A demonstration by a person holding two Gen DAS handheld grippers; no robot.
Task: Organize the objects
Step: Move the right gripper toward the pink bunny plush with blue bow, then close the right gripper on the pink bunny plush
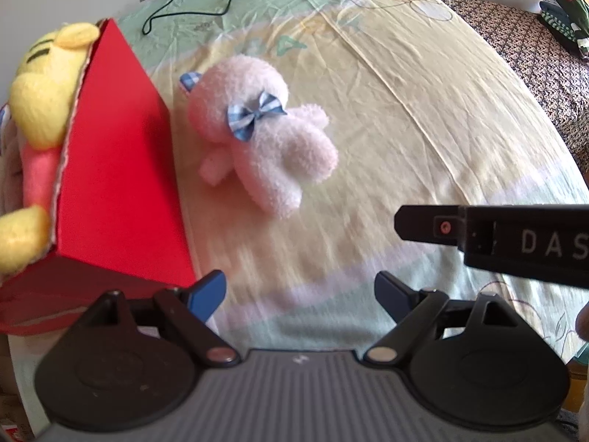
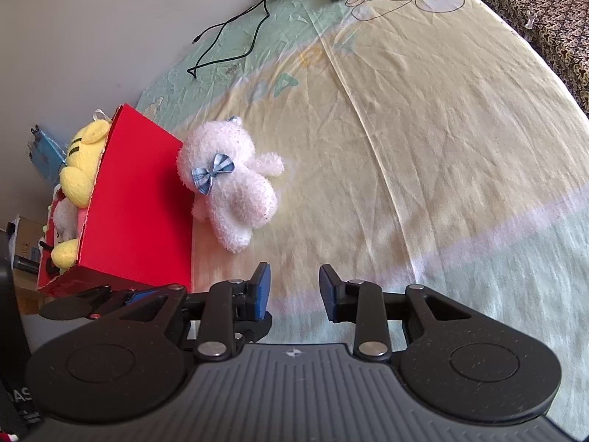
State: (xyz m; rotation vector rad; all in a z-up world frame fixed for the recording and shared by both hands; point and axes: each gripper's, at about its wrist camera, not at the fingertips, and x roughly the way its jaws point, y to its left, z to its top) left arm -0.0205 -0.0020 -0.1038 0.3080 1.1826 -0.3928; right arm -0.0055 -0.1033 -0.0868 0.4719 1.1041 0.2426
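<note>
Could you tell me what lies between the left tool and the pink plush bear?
Only bare bedsheet separates the left tool from the pink plush bear, seen in the left wrist view.

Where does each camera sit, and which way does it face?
Left wrist: on the left gripper, low over the bed, facing the pink plush bear and red box; its own open fingers and the right gripper's side show.
Right wrist: on the right gripper, facing the same way from farther back; its open fingers show.
Shared: bear, box, yellow plush toy, bedsheet, black cable.
</note>
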